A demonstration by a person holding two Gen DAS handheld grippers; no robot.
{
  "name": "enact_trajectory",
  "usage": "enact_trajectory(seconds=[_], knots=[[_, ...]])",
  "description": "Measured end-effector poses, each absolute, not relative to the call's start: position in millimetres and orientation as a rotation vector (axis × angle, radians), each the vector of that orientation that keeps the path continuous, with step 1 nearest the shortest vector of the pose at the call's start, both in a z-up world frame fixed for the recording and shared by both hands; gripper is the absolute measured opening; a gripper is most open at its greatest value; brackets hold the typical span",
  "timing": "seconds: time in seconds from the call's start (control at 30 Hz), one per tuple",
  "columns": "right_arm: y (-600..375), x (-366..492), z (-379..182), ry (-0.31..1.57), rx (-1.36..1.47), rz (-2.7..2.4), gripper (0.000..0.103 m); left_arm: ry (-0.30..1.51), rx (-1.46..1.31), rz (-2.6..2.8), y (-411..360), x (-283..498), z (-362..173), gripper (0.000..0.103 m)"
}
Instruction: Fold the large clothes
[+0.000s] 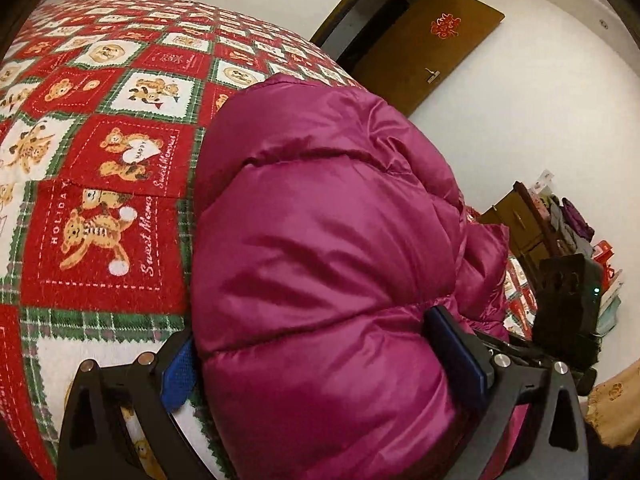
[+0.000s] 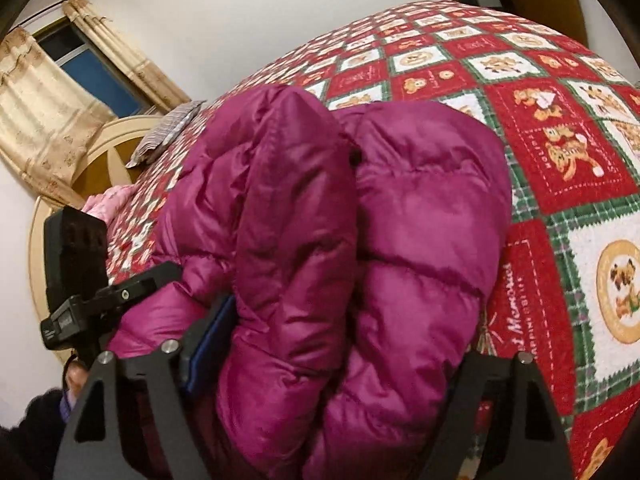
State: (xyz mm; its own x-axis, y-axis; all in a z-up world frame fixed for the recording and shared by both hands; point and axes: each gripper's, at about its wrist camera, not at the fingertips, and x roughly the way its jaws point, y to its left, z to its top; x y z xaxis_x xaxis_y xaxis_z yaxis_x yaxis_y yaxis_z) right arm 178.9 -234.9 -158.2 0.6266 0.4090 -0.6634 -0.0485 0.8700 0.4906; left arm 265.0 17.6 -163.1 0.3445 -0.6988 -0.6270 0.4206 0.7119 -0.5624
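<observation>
A shiny magenta puffer jacket (image 1: 320,220) lies bunched in a thick folded bundle on a bed with a red, white and green teddy-bear quilt (image 1: 100,200). My left gripper (image 1: 320,364) straddles the near end of the bundle, and its blue pads (image 1: 176,376) press into the padding on both sides. In the right wrist view the jacket (image 2: 400,240) shows two stacked puffy layers. My right gripper (image 2: 340,360) is shut on them. Its left pad (image 2: 212,340) pushes into the fabric, while the bulging jacket hides the right one. Each view shows the other gripper's black body at the frame's edge.
The quilt (image 2: 560,160) spreads wide beyond the jacket. A brown door (image 1: 420,40) stands open in the white wall. A dresser with clutter (image 1: 560,220) stands beside the bed. A curtained window (image 2: 60,80), a cream headboard (image 2: 100,152), a pillow (image 2: 168,132) and pink cloth (image 2: 108,200) are at the bed's head.
</observation>
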Motion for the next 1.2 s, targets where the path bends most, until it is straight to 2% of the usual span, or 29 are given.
enact_trajectory(seconds=[0.07,0.1,0.17,0.4,0.83,1.2], knots=[[-231.3,178.0,-155.9,0.868,0.446,0.264,0.078,0.967,-0.324,-0.743,18.0,261.2,-161.0,0.097],[-229.5,175.5,-154.1,0.873,0.45,0.277,0.068,0.966,-0.328,-0.755,18.4,256.4,-158.9,0.095],[-226.3,170.2,-150.3,0.883,0.454,0.299,0.058,0.956,-0.343,-0.771,18.7,249.0,-156.7,0.091],[-214.4,135.2,-134.8,0.858,0.437,0.314,0.042,0.944,-0.401,-0.774,28.5,218.4,-146.9,0.09],[-246.0,73.7,-90.2,0.731,0.441,0.255,0.038,0.83,-0.341,-0.922,-14.1,176.1,-88.1,0.09],[-341.5,53.8,-53.6,0.637,0.376,0.06,0.038,0.79,-0.224,-1.018,-118.5,202.8,-61.0,0.09]])
